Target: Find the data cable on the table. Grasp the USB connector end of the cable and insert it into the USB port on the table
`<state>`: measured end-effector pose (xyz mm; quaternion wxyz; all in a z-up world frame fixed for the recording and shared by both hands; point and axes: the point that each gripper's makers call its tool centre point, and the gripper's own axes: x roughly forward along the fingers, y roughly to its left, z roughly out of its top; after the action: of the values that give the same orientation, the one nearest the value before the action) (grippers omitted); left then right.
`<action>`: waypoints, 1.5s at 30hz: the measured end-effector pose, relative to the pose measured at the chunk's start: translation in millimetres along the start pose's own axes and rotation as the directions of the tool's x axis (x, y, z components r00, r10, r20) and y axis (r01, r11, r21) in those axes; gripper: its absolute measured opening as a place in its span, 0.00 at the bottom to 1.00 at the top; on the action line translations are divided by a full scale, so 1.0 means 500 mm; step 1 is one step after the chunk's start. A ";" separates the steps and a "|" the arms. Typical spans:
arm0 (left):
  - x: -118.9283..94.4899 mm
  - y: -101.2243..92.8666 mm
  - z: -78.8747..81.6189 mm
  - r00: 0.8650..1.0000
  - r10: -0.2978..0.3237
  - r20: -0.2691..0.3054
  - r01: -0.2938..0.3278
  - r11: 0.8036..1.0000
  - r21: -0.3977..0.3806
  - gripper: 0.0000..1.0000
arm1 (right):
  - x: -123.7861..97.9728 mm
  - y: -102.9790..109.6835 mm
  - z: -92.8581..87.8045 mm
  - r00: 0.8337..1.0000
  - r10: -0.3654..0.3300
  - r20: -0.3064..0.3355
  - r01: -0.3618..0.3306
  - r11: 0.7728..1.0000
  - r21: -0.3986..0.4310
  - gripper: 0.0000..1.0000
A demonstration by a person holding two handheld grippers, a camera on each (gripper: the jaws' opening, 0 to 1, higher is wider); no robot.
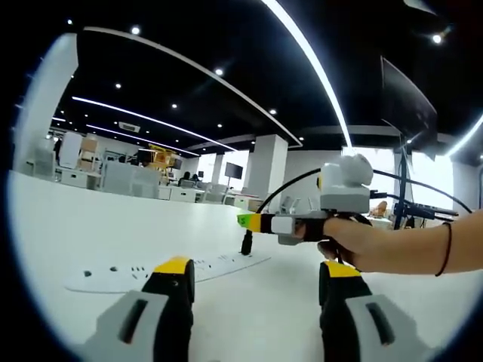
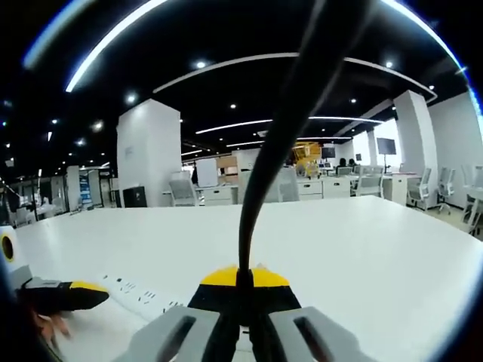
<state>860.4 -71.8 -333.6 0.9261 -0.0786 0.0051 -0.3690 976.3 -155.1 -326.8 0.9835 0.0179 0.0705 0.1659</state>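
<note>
The right tongs [image 2: 243, 277], clamped on the cable [image 2: 244, 241], hold its connector [image 1: 247, 243] upright over the far end of the power strip [image 1: 136, 275]; the left tongs [image 1: 256, 268] stand apart, nearer.

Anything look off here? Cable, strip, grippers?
Nothing stands out. The right gripper is shut on the black cable, the white socket strip lies flat on the table, and the left gripper is open, holding nothing.
</note>
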 end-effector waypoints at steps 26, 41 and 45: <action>-0.001 0.011 0.007 1.000 0.017 0.025 -0.016 0.999 -0.033 0.65 | 0.007 -0.002 0.000 1.000 -0.015 0.001 0.015 1.000 0.027 0.05; -0.002 0.014 0.008 0.999 0.023 0.027 -0.022 0.999 -0.037 0.63 | 0.000 -0.007 0.000 0.999 -0.040 -0.016 0.040 0.999 0.003 0.09; -0.003 0.011 0.008 0.999 0.017 0.030 -0.016 0.999 -0.038 0.65 | -0.013 -0.010 0.008 0.999 -0.047 -0.009 0.048 0.999 0.022 0.16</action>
<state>863.5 -66.3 -330.4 0.9273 -0.1017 -0.0012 -0.3601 972.5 -162.2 -322.2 0.9865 0.0267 0.0769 0.1418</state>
